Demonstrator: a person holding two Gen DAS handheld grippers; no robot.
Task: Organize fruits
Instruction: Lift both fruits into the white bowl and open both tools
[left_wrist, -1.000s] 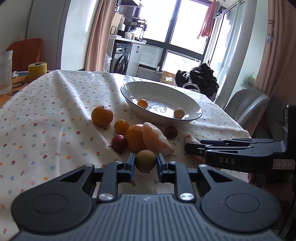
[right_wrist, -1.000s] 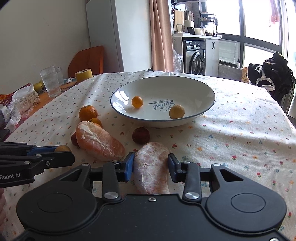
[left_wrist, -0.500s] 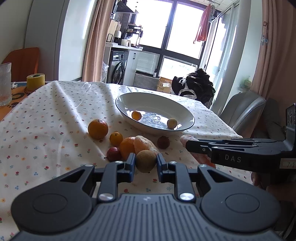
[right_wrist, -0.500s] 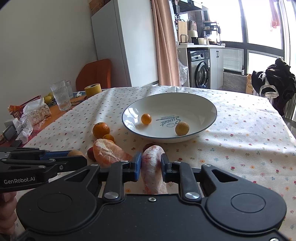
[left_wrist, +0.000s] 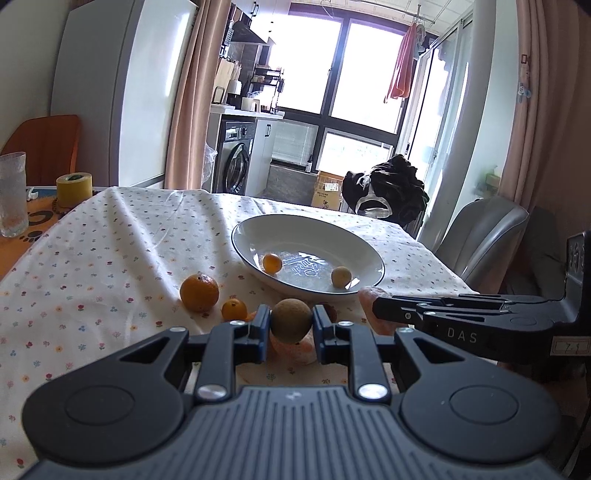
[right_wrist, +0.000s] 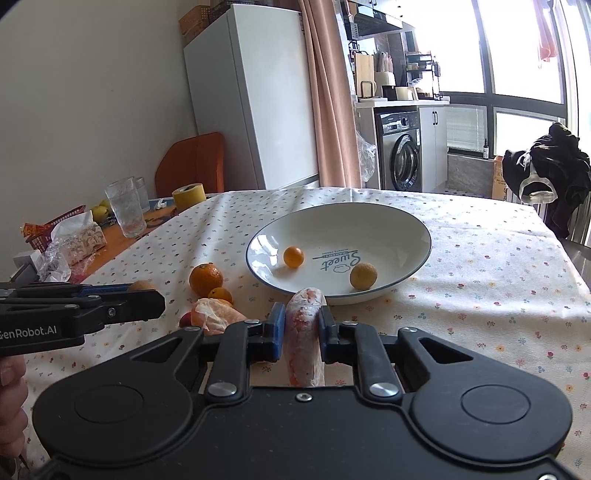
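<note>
My left gripper (left_wrist: 290, 325) is shut on a small round brown fruit (left_wrist: 290, 320), held above the table short of the white plate (left_wrist: 258, 229). My right gripper (right_wrist: 302, 328) is shut on a peeled pink grapefruit segment (right_wrist: 303, 332), lifted near the plate's (right_wrist: 413, 221) front rim. Inside the plate lie a small orange (right_wrist: 293, 256) and a yellowish round fruit (right_wrist: 363, 275). On the cloth left of the plate sit a mandarin (right_wrist: 205, 279), a smaller orange (right_wrist: 220, 295), another peeled segment (right_wrist: 214, 318) and a dark red fruit (right_wrist: 185, 319).
A flowered cloth covers the table (right_wrist: 480, 280). At its left end stand a drinking glass (right_wrist: 125, 212), a yellow tape roll (right_wrist: 189, 195) and snack packets (right_wrist: 77, 243). A grey chair (left_wrist: 484, 236) stands by the right edge. A person's hand (right_wrist: 11, 402) holds the left gripper.
Both grippers have risen off the cloth with their fruit. The right gripper's jaws closed in on the grapefruit segment and lifted it; the left one lifted the brown fruit clear of the pile.
</note>
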